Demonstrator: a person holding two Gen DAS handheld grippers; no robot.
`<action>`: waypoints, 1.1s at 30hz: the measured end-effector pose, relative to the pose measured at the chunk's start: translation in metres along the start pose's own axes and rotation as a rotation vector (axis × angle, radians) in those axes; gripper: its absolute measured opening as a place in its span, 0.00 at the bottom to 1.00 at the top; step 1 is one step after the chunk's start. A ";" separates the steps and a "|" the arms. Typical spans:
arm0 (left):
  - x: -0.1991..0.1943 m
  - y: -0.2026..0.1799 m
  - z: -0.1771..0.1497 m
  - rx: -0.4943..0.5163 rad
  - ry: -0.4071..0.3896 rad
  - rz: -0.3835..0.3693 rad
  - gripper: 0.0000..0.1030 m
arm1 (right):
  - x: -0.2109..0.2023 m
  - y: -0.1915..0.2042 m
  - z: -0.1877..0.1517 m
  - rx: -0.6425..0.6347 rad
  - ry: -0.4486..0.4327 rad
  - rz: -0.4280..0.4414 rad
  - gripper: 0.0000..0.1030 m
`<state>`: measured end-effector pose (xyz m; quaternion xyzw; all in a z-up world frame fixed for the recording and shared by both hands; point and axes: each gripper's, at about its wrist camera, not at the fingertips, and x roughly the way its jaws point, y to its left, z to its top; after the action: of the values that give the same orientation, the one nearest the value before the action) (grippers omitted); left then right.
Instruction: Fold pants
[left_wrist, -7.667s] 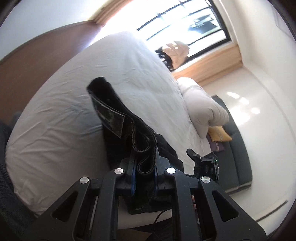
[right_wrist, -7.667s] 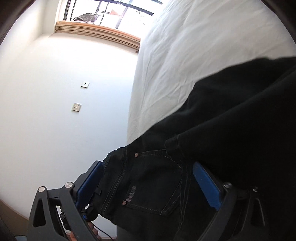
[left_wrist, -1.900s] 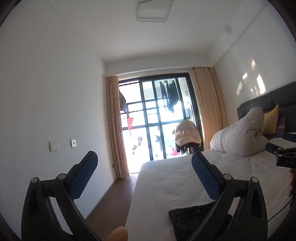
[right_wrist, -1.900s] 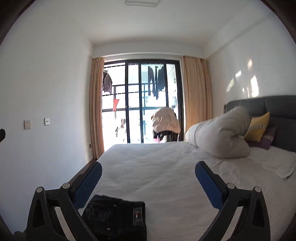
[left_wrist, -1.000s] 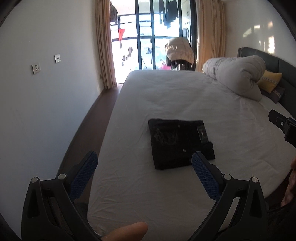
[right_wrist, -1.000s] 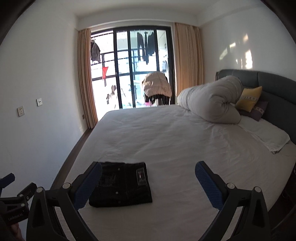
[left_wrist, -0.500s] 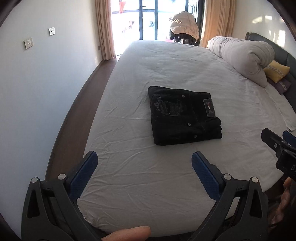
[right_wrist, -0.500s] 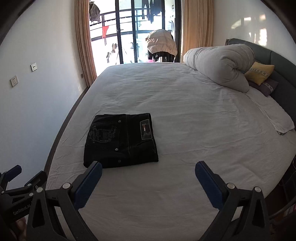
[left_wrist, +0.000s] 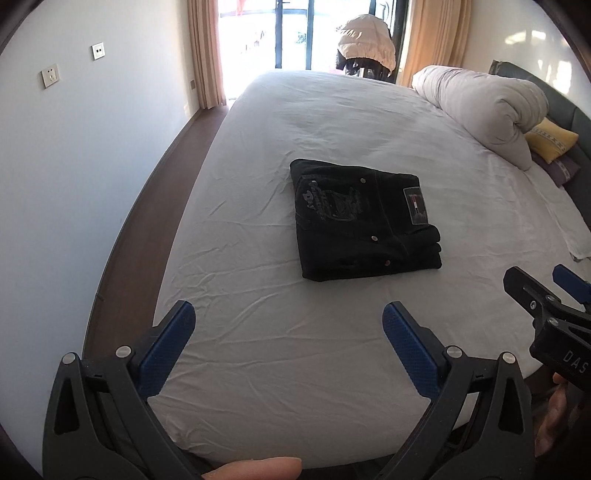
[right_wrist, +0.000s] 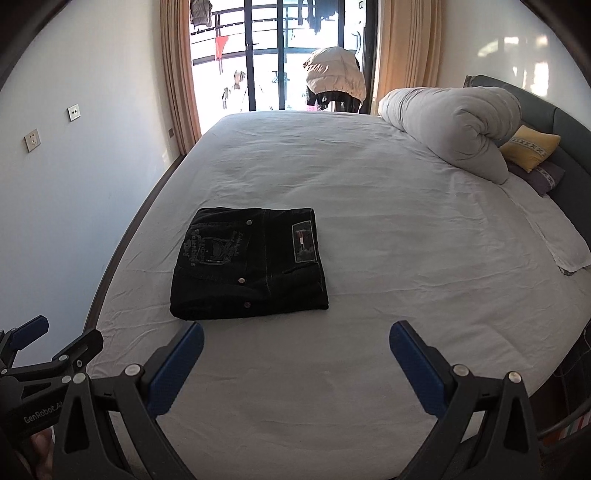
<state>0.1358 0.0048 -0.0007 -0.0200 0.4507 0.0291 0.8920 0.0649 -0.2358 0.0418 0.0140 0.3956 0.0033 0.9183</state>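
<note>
The black pants (left_wrist: 364, 219) lie folded into a flat rectangle on the white bed sheet (left_wrist: 295, 350), back pocket print and label patch facing up. They also show in the right wrist view (right_wrist: 251, 264). My left gripper (left_wrist: 288, 325) is open and empty, held back over the near edge of the bed, apart from the pants. My right gripper (right_wrist: 295, 347) is open and empty too, also short of the pants. The right gripper shows at the right edge of the left wrist view (left_wrist: 550, 302); the left gripper shows at the left edge of the right wrist view (right_wrist: 37, 350).
A rolled grey duvet (right_wrist: 454, 122) lies at the far right by a yellow cushion (right_wrist: 532, 147) and dark headboard (right_wrist: 561, 114). A white wall (right_wrist: 55, 166) with sockets runs along the left, with a strip of dark floor (left_wrist: 147, 221). Glass balcony doors (right_wrist: 273, 55) stand beyond the bed.
Both grippers have let go of the pants and drawn back from the bed. Over the last second both views tilted down, bringing the folded pants toward the frame centre.
</note>
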 end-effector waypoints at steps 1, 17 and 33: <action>0.001 0.000 0.000 0.002 0.000 0.000 1.00 | 0.000 0.000 -0.001 -0.001 0.003 0.002 1.00; 0.006 -0.006 -0.004 0.006 0.017 -0.004 1.00 | 0.006 0.003 -0.007 -0.007 0.033 0.017 1.00; 0.007 -0.007 -0.006 0.007 0.022 -0.005 1.00 | 0.010 0.006 -0.012 -0.009 0.050 0.020 1.00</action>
<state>0.1357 -0.0020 -0.0099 -0.0185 0.4604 0.0251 0.8871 0.0632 -0.2296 0.0270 0.0139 0.4184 0.0147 0.9080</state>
